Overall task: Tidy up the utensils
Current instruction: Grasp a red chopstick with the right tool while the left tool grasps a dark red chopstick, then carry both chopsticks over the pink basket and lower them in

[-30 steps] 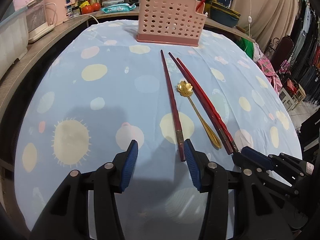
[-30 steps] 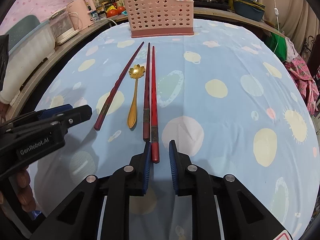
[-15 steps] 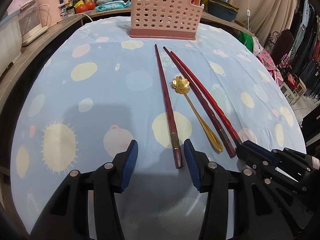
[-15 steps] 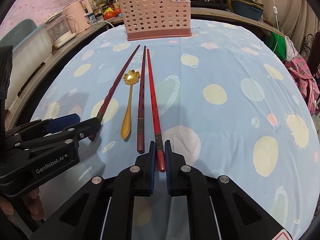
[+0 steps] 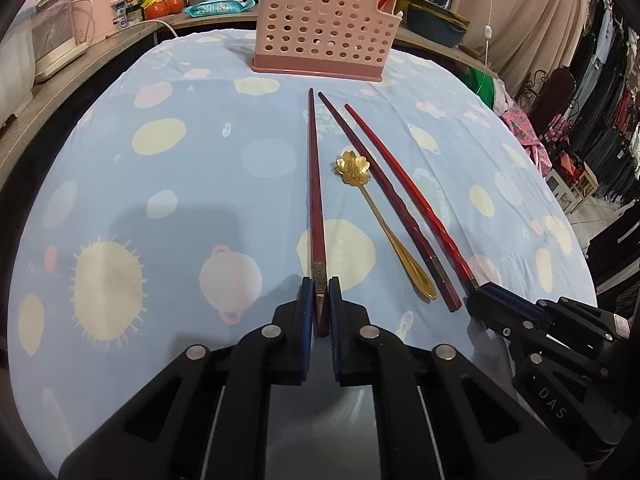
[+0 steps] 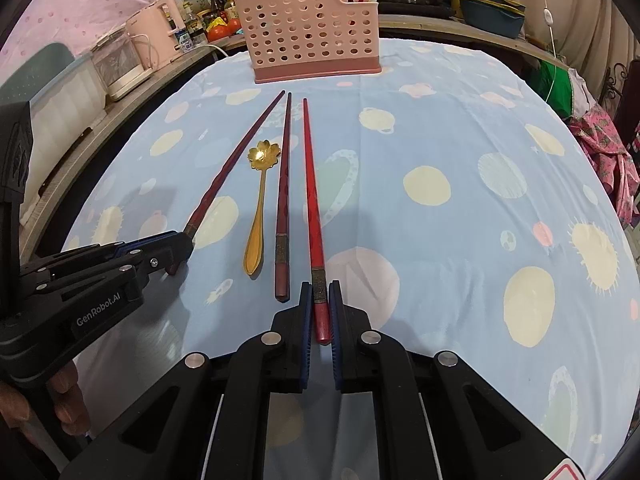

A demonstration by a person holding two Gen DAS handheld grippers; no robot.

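Three chopsticks and a gold flower spoon (image 5: 376, 216) lie side by side on the blue spotted cloth, pointing at the pink perforated basket (image 5: 324, 20). My left gripper (image 5: 320, 284) is closing its jaws on the near end of the leftmost dark red chopstick (image 5: 314, 184), and its blue pads touch both sides. My right gripper (image 6: 320, 286) is shut on the near end of the bright red chopstick (image 6: 310, 184). Between them lie the spoon (image 6: 260, 200) and the free dark chopstick (image 6: 284, 184). Each gripper shows in the other's view: left gripper (image 6: 180, 240), right gripper (image 5: 476, 300).
The basket (image 6: 308, 28) stands at the table's far edge, with a red utensil in its side pocket. Pink and white appliances (image 6: 152, 48) line the counter at the left, pots stand behind, and clothes (image 5: 592, 92) hang at the right. A hand (image 6: 64, 396) holds the left gripper.
The left jaws have gone from wide open to closed around the dark red chopstick's end. The right jaws narrowed onto the bright red chopstick a second ago and have held since.
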